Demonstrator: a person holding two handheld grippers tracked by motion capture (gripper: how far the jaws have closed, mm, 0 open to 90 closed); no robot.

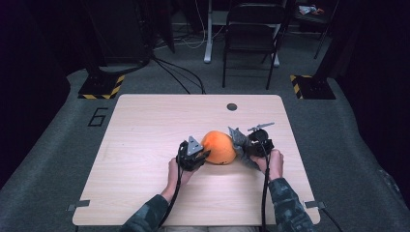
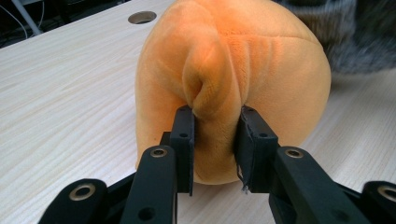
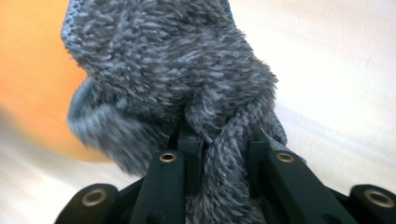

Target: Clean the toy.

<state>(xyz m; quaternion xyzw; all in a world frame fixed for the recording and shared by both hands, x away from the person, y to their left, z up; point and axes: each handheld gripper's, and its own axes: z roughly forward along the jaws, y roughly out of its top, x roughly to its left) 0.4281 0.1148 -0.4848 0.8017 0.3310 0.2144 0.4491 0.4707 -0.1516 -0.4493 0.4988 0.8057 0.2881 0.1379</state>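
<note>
left tongs [image 2: 215, 135] clamped on orange plush [image 2: 233, 70] fold | right tongs [image 3: 224, 149] clamped on grey fuzzy cloth [image 3: 173, 70] | risk – shallow pinch slips off the plush on the desk [image 1: 145, 130]

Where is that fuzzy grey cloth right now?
In the high view the grey cloth sits right of centre on the table, clamped in the right gripper and touching the orange plush.

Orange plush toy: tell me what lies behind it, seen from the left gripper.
Behind the orange plush toy a fuzzy grey cloth shows at the upper right, and the table with its round cable hole. The toy covers the rest of the cloth.
</note>
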